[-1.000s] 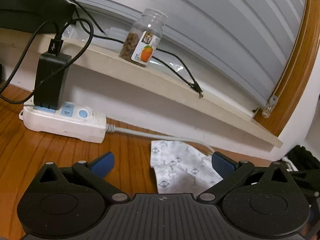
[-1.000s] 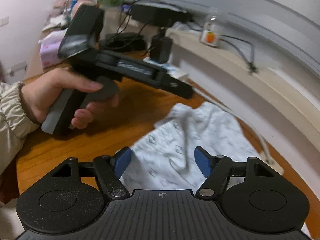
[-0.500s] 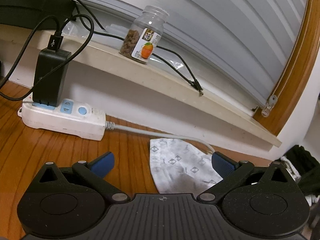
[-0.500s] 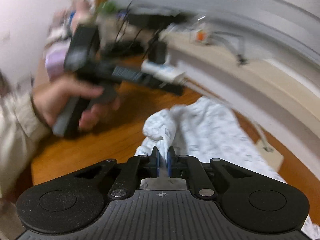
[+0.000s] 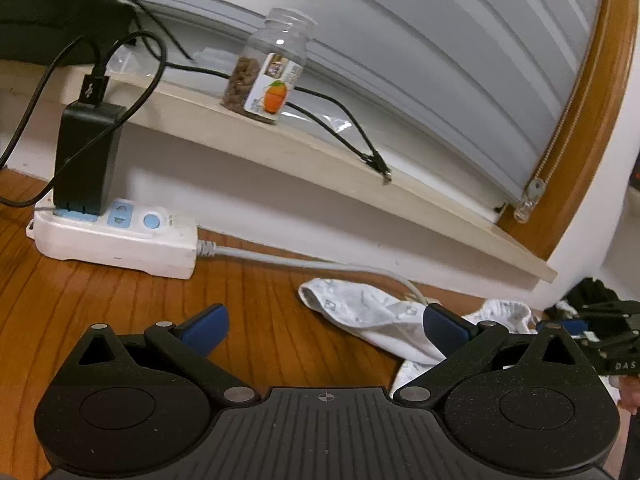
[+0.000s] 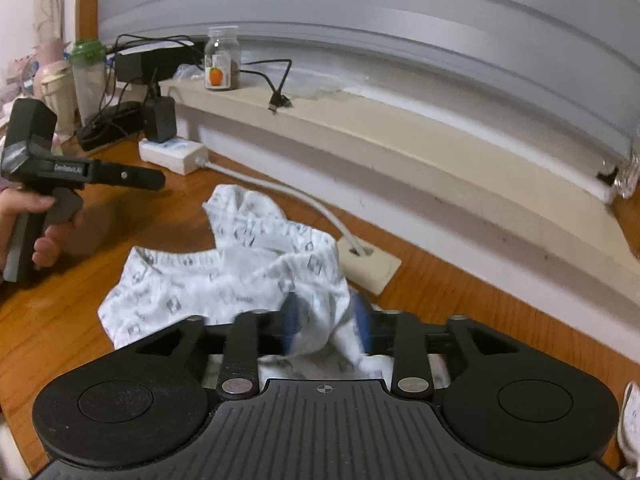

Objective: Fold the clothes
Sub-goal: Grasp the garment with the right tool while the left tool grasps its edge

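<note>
Where it was pinched shut, right hand-held gripper (image 6: pixel 327 320) opens around garment (image 6: pixel 240 276).

Wooden table (image 6: pixel 60 320) under crumpled garment (image 6: pixel 224 280)

Both grippers are black: ribbed housings, round discs, silver screws, blue pads (image 5: pixel 206 326); the left gripper (image 6: pixel 158 180) bears white lettering.
</note>
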`<act>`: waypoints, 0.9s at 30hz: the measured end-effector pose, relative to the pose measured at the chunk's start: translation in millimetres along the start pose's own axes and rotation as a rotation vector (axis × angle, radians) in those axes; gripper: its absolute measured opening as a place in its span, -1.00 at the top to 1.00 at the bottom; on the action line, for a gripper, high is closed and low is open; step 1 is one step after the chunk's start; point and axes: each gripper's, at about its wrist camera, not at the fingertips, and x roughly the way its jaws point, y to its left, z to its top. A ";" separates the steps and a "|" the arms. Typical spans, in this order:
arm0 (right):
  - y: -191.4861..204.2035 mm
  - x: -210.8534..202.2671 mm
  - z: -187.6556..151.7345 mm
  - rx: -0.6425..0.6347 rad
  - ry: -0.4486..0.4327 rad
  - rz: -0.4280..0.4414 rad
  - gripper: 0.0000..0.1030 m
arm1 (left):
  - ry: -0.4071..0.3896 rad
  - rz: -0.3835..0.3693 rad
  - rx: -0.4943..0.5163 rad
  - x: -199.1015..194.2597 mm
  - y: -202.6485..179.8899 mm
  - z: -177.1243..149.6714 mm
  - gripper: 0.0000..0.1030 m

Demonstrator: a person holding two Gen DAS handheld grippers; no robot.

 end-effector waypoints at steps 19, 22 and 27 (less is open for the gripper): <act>-8.8 -30.1 -77.8 0.100 -0.053 0.020 -0.06 | 0.178 -0.151 0.227 -3.8 -107.2 -47.5 -0.57; -6.6 -33.2 -75.3 0.095 -0.064 0.018 -0.07 | 0.225 -0.130 0.233 7.4 -113.0 -53.1 0.46; 1.8 -34.0 -65.3 0.084 -0.088 0.029 -0.07 | 0.210 -0.149 0.257 -16.1 -122.6 -64.9 0.92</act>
